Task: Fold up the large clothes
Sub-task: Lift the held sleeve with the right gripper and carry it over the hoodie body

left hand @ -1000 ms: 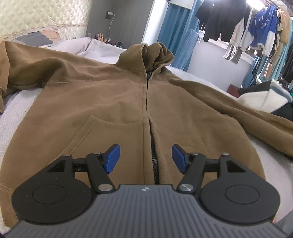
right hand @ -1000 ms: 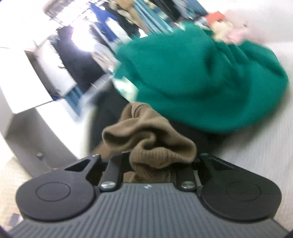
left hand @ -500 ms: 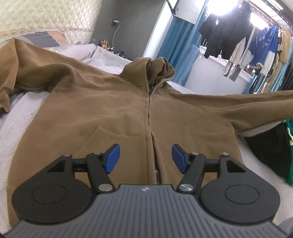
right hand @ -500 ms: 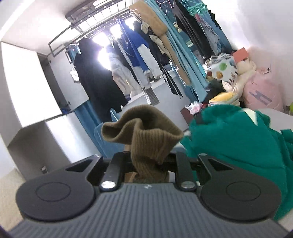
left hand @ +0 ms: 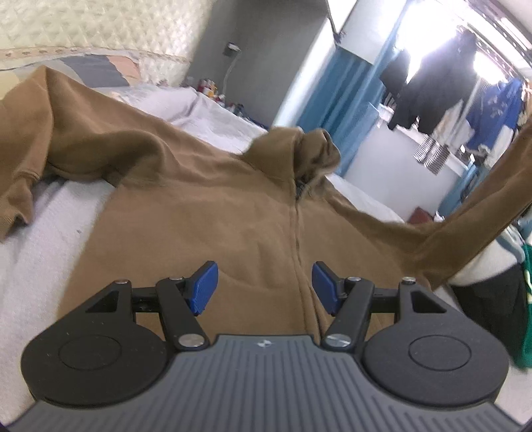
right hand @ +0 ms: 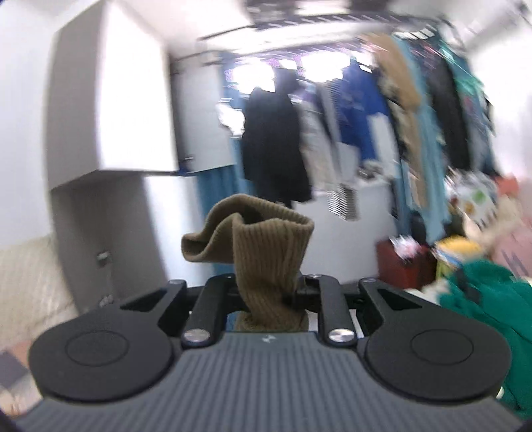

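A brown zip hoodie (left hand: 216, 212) lies front up on the white bed (left hand: 43, 239), hood (left hand: 299, 149) at the far end. My left gripper (left hand: 265, 287) is open and empty, low over the hoodie's lower front by the zipper. The hoodie's right sleeve (left hand: 482, 206) is lifted off the bed and stretches up to the right. My right gripper (right hand: 267, 292) is shut on that sleeve's ribbed cuff (right hand: 262, 246) and holds it in the air. The left sleeve (left hand: 43, 133) lies bunched at the far left.
A green garment (right hand: 482, 299) and other clothes lie piled to the right of the bed. Clothes hang on a rack (right hand: 365, 116) by the window. Blue curtains (left hand: 335, 99) and a quilted headboard (left hand: 83, 30) stand behind the bed.
My right gripper has raised the cuff, so the right sleeve now rises off the bed. The left gripper has moved forward along the hoodie's front.
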`<state>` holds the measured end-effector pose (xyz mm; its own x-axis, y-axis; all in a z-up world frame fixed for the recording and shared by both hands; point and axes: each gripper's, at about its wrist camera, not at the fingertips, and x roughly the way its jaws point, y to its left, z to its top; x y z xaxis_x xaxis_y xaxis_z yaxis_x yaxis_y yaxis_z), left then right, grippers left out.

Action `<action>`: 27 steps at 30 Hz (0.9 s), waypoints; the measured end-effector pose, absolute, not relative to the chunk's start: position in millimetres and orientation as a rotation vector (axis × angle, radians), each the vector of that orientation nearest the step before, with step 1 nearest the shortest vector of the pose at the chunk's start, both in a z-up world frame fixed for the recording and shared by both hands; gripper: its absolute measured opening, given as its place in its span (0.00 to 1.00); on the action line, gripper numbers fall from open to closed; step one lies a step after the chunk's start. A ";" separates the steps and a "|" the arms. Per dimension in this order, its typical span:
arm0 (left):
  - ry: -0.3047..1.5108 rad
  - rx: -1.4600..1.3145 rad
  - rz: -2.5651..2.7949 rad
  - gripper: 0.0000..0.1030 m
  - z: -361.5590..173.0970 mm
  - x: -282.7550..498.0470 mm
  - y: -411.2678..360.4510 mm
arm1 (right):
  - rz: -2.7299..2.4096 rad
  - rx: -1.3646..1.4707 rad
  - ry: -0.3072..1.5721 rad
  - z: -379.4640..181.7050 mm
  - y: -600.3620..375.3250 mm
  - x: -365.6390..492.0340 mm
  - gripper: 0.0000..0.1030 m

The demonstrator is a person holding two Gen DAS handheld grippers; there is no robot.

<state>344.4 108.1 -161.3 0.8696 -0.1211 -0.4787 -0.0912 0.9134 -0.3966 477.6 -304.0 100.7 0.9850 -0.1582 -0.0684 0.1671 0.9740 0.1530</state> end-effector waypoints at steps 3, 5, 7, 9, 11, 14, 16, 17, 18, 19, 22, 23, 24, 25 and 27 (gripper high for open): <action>0.494 -0.457 0.014 0.66 -155.4 344.8 128.0 | -0.107 0.080 0.043 99.0 -243.4 483.7 0.20; 0.477 -0.492 0.046 0.66 -152.0 341.6 145.3 | -0.065 0.031 0.033 93.4 -201.2 486.7 0.20; 0.477 -0.545 0.085 0.66 -149.9 339.1 161.6 | -0.030 -0.032 0.026 83.4 -157.2 489.9 0.20; 0.474 -0.592 0.115 0.66 -147.5 337.3 177.0 | 0.005 -0.116 0.033 65.9 -106.4 492.5 0.20; 0.451 -0.636 0.133 0.66 -144.1 331.7 192.2 | 0.054 -0.174 0.037 45.2 -67.6 494.9 0.20; 0.413 -0.687 0.159 0.66 -140.2 323.1 214.9 | 0.147 -0.209 0.063 4.6 -14.1 496.0 0.20; 0.393 -0.714 0.207 0.66 -139.5 318.7 230.9 | 0.212 -0.199 0.093 -22.5 16.2 495.1 0.20; 0.379 -0.735 0.230 0.66 -139.9 316.4 240.2 | 0.252 -0.182 0.111 -37.3 29.2 494.4 0.21; 0.368 -0.752 0.248 0.66 -140.6 314.7 248.5 | 0.290 -0.166 0.134 -52.6 42.6 492.6 0.21; 0.360 -0.772 0.271 0.66 -141.6 313.7 258.0 | 0.318 -0.157 0.156 -65.6 55.0 492.2 0.21; 0.327 -0.826 0.318 0.66 -145.1 310.4 279.6 | 0.393 -0.146 0.235 -112.1 87.9 491.1 0.21; 0.318 -0.830 0.336 0.66 -147.0 311.2 284.1 | 0.415 -0.148 0.267 -128.4 98.2 492.4 0.21; 0.314 -0.821 0.352 0.66 -148.3 312.2 289.0 | 0.433 -0.153 0.299 -142.7 106.8 494.4 0.21; 0.315 -0.811 0.367 0.66 -149.7 313.6 292.0 | 0.448 -0.159 0.332 -157.5 115.6 495.5 0.21; 0.317 -0.801 0.387 0.66 -154.5 317.5 298.6 | 0.474 -0.166 0.399 -185.9 129.3 498.5 0.21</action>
<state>317.5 298.6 -154.5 0.8839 0.2143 -0.4157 -0.4499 0.6325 -0.6304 498.5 129.3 -185.9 0.8145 0.4098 -0.4106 -0.4741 0.8782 -0.0639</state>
